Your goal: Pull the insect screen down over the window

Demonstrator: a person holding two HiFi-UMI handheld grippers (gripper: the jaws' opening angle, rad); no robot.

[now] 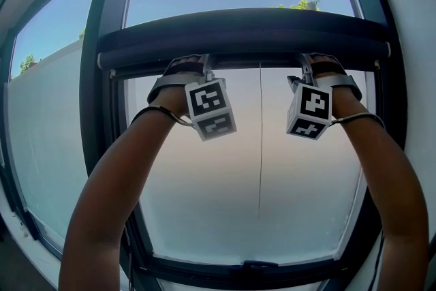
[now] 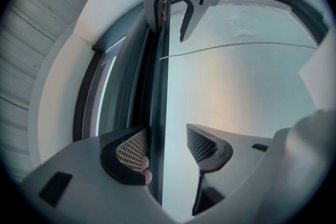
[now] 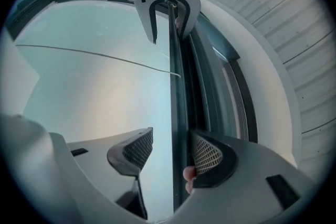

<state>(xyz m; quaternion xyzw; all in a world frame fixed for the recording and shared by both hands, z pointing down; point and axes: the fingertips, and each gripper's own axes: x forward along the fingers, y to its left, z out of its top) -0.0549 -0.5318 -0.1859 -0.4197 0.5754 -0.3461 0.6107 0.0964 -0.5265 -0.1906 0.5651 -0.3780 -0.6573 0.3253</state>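
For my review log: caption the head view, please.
Left hand-held gripper and right hand-held gripper, jaws open, straddle the dark insect-screen bar atop the window.

Dark greys against pale blue and peach.
Charcoal metal insect-screen bar point(image 1: 245, 34); black-and-white square-patterned marker cubes point(image 1: 211, 109); black grid-patterned gripper pads point(image 2: 131, 150) set in light grey plastic.

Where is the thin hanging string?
In the head view, the string hangs below the dark bar, between the left hand-held gripper and the right hand-held gripper.
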